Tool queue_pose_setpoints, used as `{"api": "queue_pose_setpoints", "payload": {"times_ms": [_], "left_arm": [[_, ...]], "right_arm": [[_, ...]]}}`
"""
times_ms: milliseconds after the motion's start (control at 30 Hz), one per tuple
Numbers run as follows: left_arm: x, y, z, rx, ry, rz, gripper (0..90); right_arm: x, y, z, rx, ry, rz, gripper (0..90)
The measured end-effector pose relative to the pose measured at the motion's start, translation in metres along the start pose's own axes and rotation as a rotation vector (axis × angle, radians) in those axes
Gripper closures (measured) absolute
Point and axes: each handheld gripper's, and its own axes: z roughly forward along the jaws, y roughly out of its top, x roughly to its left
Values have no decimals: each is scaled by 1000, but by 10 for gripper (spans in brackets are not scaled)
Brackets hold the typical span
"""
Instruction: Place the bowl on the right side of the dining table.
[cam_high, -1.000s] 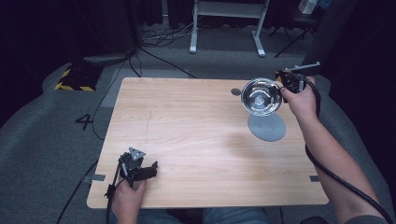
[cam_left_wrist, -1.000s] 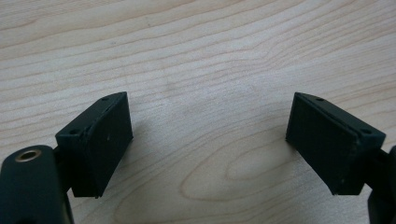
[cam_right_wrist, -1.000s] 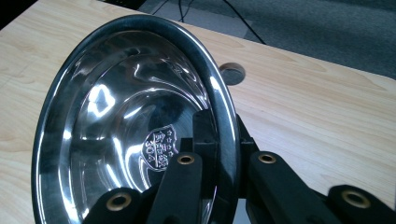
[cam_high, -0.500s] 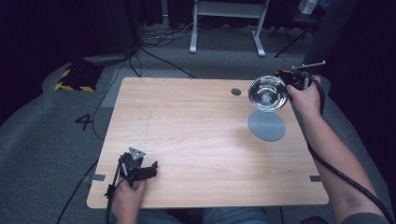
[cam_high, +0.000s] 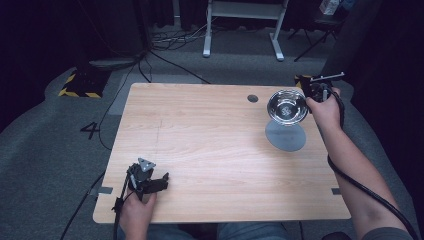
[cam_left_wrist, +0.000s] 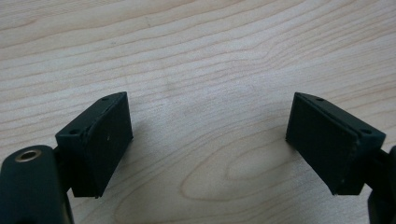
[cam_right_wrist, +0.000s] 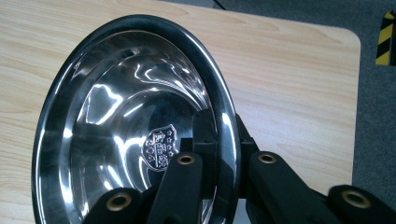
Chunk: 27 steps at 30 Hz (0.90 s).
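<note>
Steel bowl: round, polished, an embossed crest at the bottom of its well. It is hanging in the air above the far right part of the table, rim level as seen from the high view, and casting a grey oval shadow on the wood just nearer the person. A small dark round hole in the tabletop is lying just to the bowl's left.

Right gripper: it is pinching the bowl's rim at the right side. In the right gripper view the bowl is standing close to the lens, and the two black jaws are clamping its rim, one inside the well and one against the outer wall; jaws nearly together, only the thin metal wall between them. The right hand is gripping the tool from behind, forearm running in from the lower right, cable trailing along it.

Left gripper: it is sitting at the near left corner of the table, well apart from the bowl, the left hand wrapped around its body. In the left gripper view its jaws are standing wide apart with nothing between them, bare wood grain behind.

Surroundings: grey carpet, cables, a white stand leg beyond the far edge, a yellow-black striped block on the floor at left.
</note>
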Motion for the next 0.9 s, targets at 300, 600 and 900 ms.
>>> {"api": "queue_pose_setpoints", "payload": {"times_ms": [300, 600, 900], "left_arm": [[0, 0, 0, -1, 0, -1, 147], [0, 0, 0, -1, 0, -1, 147], [0, 0, 0, 0, 0, 0, 147]], "right_arm": [[-8, -14, 14, 46, -15, 17, 867], [-14, -25, 23, 84, -20, 36, 867], [-17, -38, 36, 123, -24, 54, 866]]}}
